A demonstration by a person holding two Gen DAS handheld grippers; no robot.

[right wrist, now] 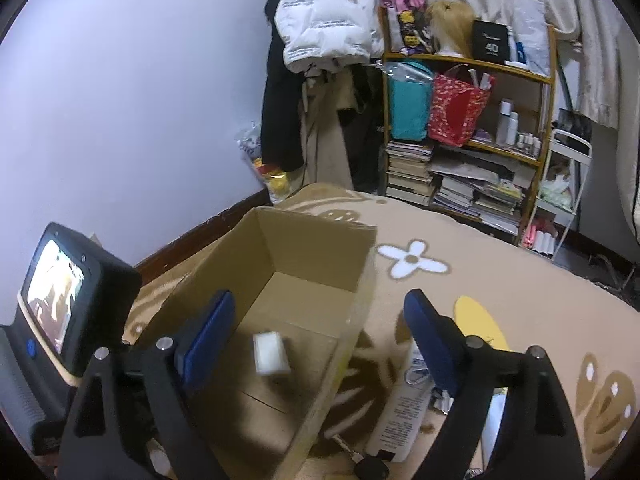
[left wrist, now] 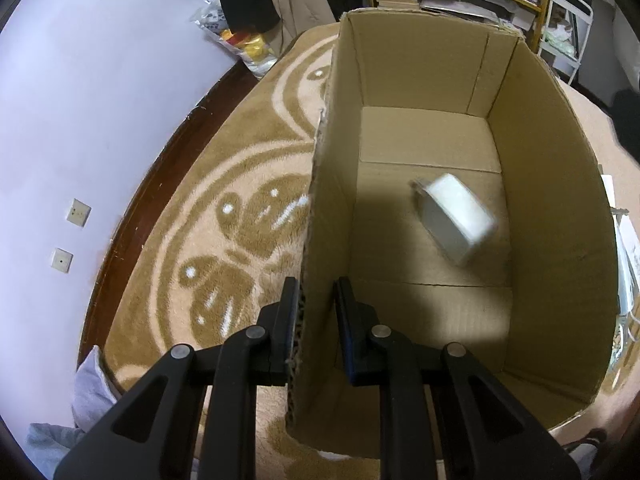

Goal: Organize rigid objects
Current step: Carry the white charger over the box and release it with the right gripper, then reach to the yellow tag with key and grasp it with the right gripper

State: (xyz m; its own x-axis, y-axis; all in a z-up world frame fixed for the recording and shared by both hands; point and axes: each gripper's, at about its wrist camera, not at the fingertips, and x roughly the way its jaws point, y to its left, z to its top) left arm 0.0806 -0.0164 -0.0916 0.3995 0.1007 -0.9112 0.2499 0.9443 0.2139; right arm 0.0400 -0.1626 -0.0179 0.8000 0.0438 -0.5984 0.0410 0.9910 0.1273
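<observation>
A blurred white rectangular plastic box [left wrist: 454,216] sits tilted inside the open brown cardboard carton [left wrist: 552,200], whose left wall the left gripper [left wrist: 316,312] straddles unclenched; the right gripper [right wrist: 320,328] hangs released above, near a black "40"-marked shelf box [right wrist: 490,42]

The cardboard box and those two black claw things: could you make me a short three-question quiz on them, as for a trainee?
1. True or false: the left gripper straddles a wall of the cardboard box.
2. What lies inside the box?
A. a key
B. a small white box
C. a book
3. In a few words: is the right gripper holding anything?

Key
1. True: one finger stands outside the wall, the other inside.
2. B. It looks blurred in both views and sits tilted above the box floor.
3. No; its jaws are wide apart and empty, above the box's near edge. A white bottle lies on the patterned blanket beside the box.
</observation>
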